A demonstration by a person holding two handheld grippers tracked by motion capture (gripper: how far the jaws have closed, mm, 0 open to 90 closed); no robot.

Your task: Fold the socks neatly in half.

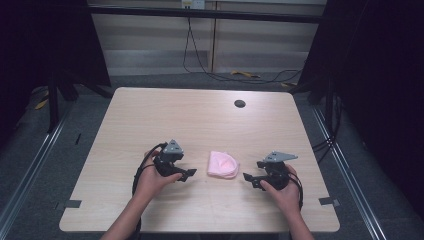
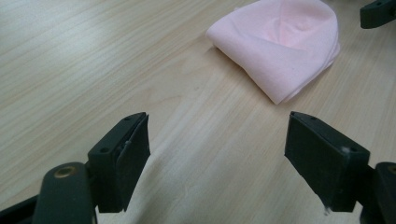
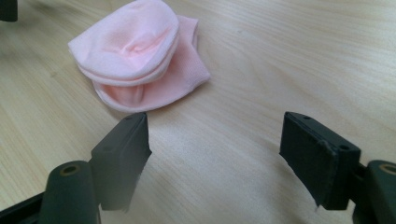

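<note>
Lay folded near the table's [image 1: 150,115] front edge: pink cloth [image 1: 223,164]. Flanked it, both spread wide and empty: left gripper [image 1: 186,174], right gripper [image 1: 250,178]. Best pinched at the layered rim (all layers together).

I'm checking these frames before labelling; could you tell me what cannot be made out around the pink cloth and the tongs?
- Pink cloth: its far edge is cut off by the top of the left gripper view.
- What the folded cloth is, cap or sock: its folds hide this in the right gripper view.
- Left tongs: the person's hand covers the grip in the high view.
- Small dark round spot on the table: too small to identify.
</note>
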